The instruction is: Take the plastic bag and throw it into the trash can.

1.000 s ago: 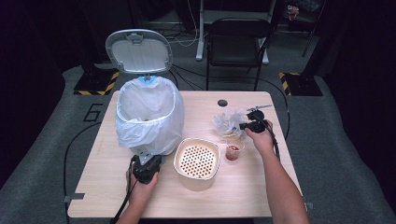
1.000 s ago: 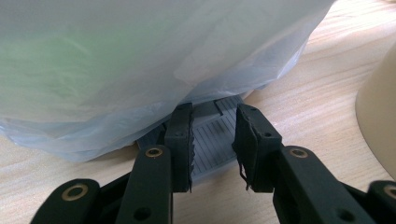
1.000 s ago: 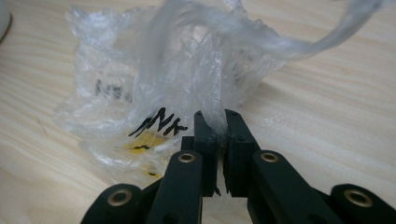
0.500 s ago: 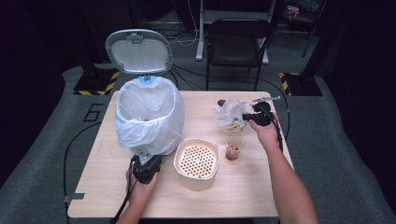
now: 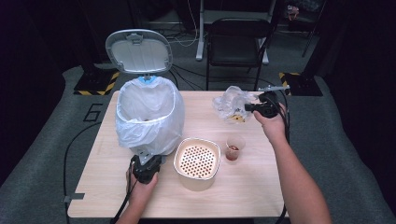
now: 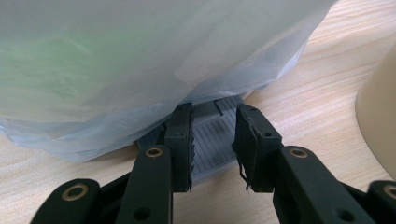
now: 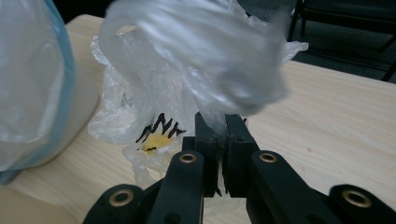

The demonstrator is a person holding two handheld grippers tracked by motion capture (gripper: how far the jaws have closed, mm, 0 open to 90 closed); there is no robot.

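White-bagged bin (image 5: 148, 114) stands table-left (image 5: 261, 186); perforated cream container (image 5: 197, 161) right of it; small clear cup (image 5: 234, 148) beyond; crumpled clear bag (image 5: 230, 102) behind.

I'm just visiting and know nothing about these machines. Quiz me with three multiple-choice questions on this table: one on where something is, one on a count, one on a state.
1. Where does the small clear cup stand?
A. right of the perforated cream container
B. inside the lined bin
C. on the chair

2. How many hand-held grippers are at work?
A. one
B. two
C. three

3. What state is the bin's lid in?
A. shut
C. lying on the table
B. raised open

Answers:
1. A: the high view shows the cup on the table just right of the container.
2. B: the left gripper sits at the bin's foot pedal, and the right gripper pinches a crumpled clear plastic bag.
3. B: the lid stands upright behind the bin's mouth.
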